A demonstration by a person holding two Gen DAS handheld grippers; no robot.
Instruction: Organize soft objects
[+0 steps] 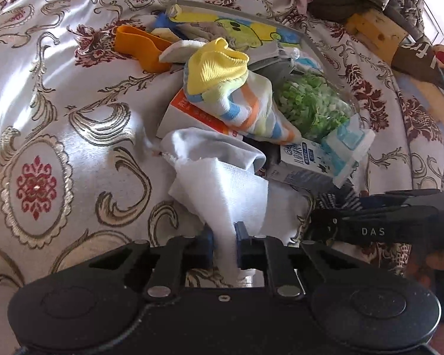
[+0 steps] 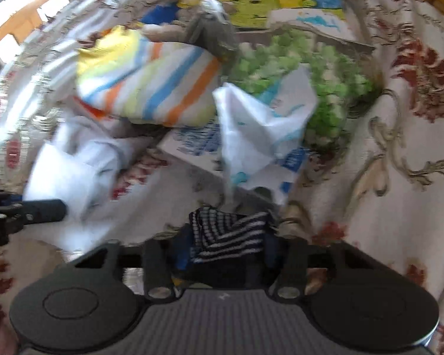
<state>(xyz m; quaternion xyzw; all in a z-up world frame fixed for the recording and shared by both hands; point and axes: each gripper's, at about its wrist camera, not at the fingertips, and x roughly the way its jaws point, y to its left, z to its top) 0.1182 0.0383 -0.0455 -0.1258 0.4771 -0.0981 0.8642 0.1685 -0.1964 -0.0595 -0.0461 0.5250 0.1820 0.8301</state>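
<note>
My left gripper point(image 1: 224, 238) is shut on a white cloth point(image 1: 222, 189) that trails forward onto the bed. My right gripper point(image 2: 226, 247) is shut on a dark blue-and-white striped sock point(image 2: 228, 233); it shows at the right of the left wrist view point(image 1: 340, 224). A pile lies ahead: a striped pastel cloth point(image 1: 251, 109) with a yellow cuff point(image 1: 219, 65), also in the right wrist view point(image 2: 151, 88), and a white cloth point(image 2: 74, 165) at the left gripper point(image 2: 44, 210).
The pile also holds a bag of green bits point(image 1: 313, 103), a milk carton point(image 1: 305, 159), an orange-white box point(image 1: 192, 112), a wet-wipe pack point(image 2: 266, 118), an orange item point(image 1: 139, 47) and a cartoon-print bin point(image 1: 251, 32). All lies on a patterned bedspread point(image 1: 59, 118).
</note>
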